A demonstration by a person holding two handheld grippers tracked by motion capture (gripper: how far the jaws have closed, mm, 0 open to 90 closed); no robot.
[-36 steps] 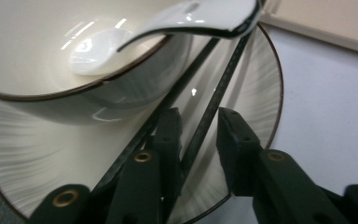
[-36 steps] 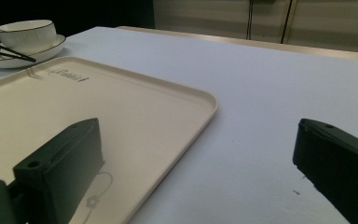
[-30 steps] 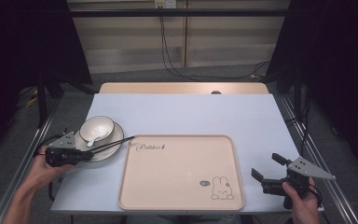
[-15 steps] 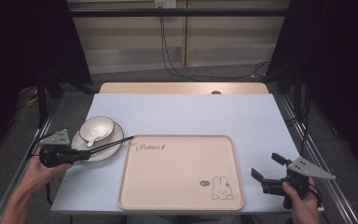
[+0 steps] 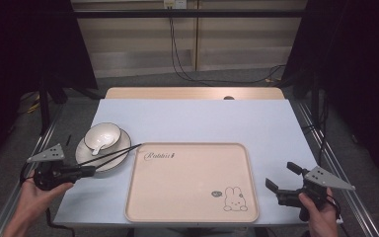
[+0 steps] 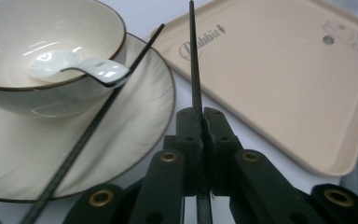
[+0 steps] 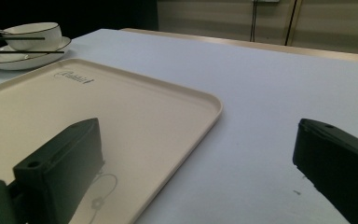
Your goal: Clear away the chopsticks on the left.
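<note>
Two black chopsticks sit at the centre of this moment. Your left gripper (image 6: 200,121) has its jaws pressed together on one chopstick (image 6: 195,70), which runs straight ahead from the jaws and out over the near corner of the beige tray (image 6: 284,84). The second chopstick (image 6: 98,121) lies loose just to the left of those jaws, resting across the white plate (image 6: 135,135) and leaning against the rim of the bowl (image 6: 51,51) that stands on it. A white spoon (image 6: 74,67) rests in the bowl, its handle hooked over the rim where the loose chopstick touches.

In the high view, your left hand (image 5: 34,197) holds its gripper beside the plate's near edge, off the table's (image 5: 197,123) left side. Your right gripper (image 5: 286,177) hovers at the tray's right edge, its jaws spread wide and gripping nothing. From there, the tray's printed rabbit (image 5: 234,198) lies just to its left, and the plate and bowl stand well apart, far across the tray.
</note>
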